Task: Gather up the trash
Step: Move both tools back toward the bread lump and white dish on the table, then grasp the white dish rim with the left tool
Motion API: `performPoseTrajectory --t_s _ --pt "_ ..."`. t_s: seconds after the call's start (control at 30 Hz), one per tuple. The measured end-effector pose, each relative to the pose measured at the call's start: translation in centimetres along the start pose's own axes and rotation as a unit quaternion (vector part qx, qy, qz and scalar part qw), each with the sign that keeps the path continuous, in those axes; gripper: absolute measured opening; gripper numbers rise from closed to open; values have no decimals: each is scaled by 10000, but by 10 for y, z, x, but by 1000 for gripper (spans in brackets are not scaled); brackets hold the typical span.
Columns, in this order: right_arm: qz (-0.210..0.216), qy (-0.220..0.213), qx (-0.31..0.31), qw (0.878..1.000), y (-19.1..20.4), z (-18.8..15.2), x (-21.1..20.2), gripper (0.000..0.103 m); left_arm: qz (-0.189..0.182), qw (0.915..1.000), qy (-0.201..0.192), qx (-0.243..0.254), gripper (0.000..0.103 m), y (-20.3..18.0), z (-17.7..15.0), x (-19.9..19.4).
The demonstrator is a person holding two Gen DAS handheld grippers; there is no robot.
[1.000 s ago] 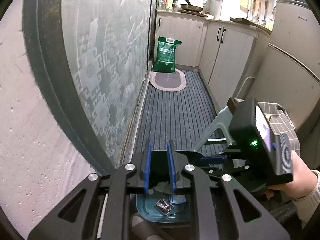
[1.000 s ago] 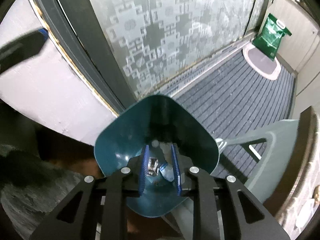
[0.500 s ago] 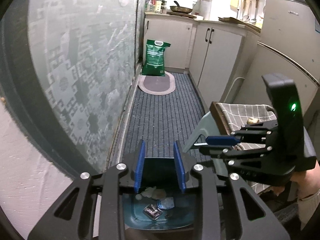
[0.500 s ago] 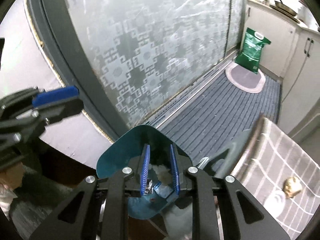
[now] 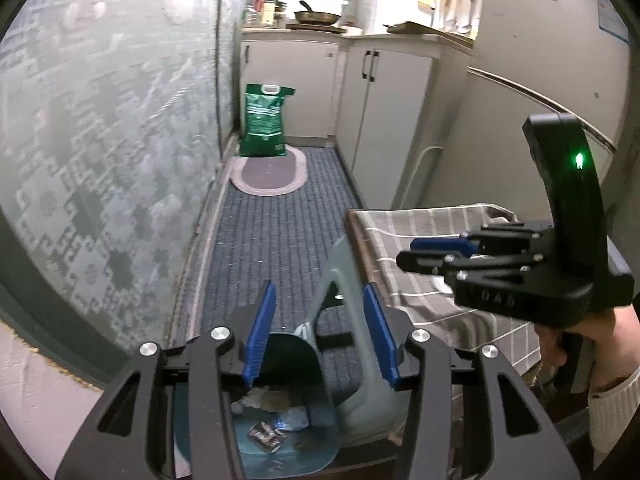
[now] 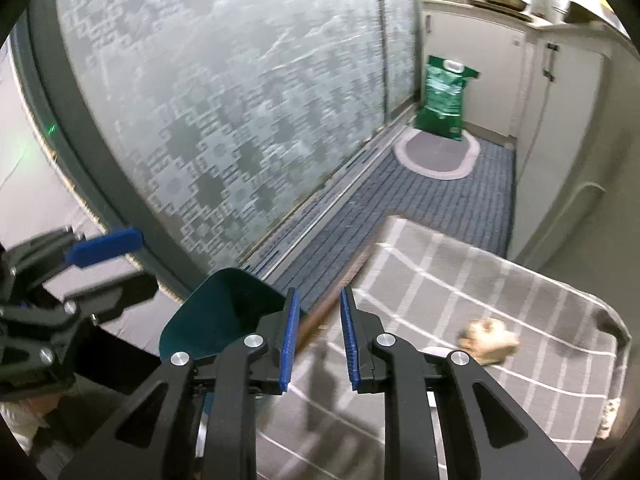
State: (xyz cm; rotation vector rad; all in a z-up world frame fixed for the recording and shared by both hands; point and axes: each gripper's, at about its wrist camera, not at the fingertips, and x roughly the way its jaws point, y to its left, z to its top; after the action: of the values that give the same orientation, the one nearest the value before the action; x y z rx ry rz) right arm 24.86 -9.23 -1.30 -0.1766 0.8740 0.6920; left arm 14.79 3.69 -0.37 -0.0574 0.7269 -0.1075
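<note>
1. Over the last second both views have lifted off the floor. The cloth-covered table [image 6: 440,276], the largest task-related thing, now fills the near right of the right wrist view, where a second ago there was only carpet.
2. The right gripper [image 6: 320,292] has swung off the dustpan [image 5: 316,456] and now points along the table's near left edge. Its tongs are narrow, with a slim gap and nothing between them.
3. The left gripper [image 5: 319,288] has spread from narrow to wide. It hovers over the pan, with the pan's grey handle [image 5: 340,264] rising between its fingers, which do not appear to clamp it. It holds nothing.
4. I read this as one drop-off finished. What was carried lies in the pan, and the right gripper is lining up for the next piece.
5. That next piece is probably the crumpled tan wad [image 6: 490,338], near right on the cloth and well right of the blue pads.
6. Counted, largest first:
   - one table;
   - one green sack [image 5: 264,120], standing far down the corridor;
   - one oval mat [image 5: 268,172], in front of the sack;
   - one dustpan;
   - two grippers.
7. Trash in the pan:
   - one dark foil wrapper [image 5: 265,434];
   - one bluish crumple [image 5: 294,420];
   - a cluster of pale bits [image 5: 256,396], too bunched to count.
8. Trash still out:
   - the one wad;
   - possibly a small white scrap [image 6: 608,420] at the table's near right edge, too blurred to name.
</note>
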Motion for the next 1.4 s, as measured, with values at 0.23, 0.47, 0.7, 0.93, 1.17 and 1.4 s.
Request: performPoseTrajectory --t_s 0.23,0.47,0.7,0.93,1.17,1.4 --pt "-192 -73 282 9994 -39 -8 -17 32 -222 9995 123 189 54 -32 2 24" --pt "-362 -156 428 9983 -62 -15 -29 49 -515 9974 376 325 58 -60 -4 53" --pt "-429 -175 578 9973 -83 -22 -38 58 -705 9945 594 494 59 -85 -10 80" --pt "-522 -130 625 9966 -98 -28 -41 61 -816 9922 718 616 60 -100 -15 104" --pt "-631 -37 662 9958 -110 -35 -41 61 -885 9913 705 668 60 -111 -13 115" --pt "-672 -66 432 9968 -109 -38 -44 65 -746 9920 640 798 57 -124 -12 121"
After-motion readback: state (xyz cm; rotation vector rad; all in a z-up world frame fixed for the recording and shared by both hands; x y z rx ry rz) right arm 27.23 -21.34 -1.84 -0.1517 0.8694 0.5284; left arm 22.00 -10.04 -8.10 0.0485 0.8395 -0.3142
